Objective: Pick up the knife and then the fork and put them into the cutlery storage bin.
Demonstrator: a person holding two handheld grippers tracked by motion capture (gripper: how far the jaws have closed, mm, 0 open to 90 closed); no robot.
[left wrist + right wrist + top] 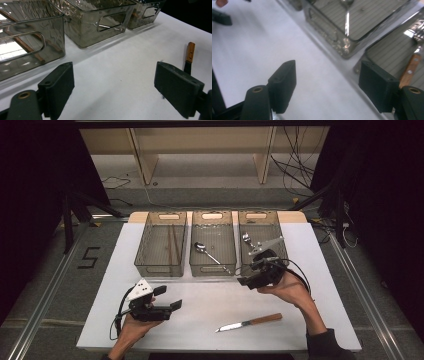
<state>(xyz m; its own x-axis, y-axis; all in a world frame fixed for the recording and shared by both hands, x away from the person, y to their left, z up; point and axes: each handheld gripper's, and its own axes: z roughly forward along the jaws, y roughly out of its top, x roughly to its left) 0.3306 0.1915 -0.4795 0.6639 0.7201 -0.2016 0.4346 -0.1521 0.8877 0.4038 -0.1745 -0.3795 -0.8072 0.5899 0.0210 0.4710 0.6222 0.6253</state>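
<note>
Knife (250, 322) with wooden handle flat on white tabletop (210, 290), near front edge, between both hands, untouched. Left claw (170, 298) low over tabletop, jaws wide, nothing between. Right claw (243, 276) at near end of right bin (263, 240), jaws wide, empty. Fork (415, 53) inside that bin.

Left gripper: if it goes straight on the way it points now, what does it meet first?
Probably bare table first; the left gripper has open jaws. Beyond stands the middle bin, though depth is unclear.
</note>
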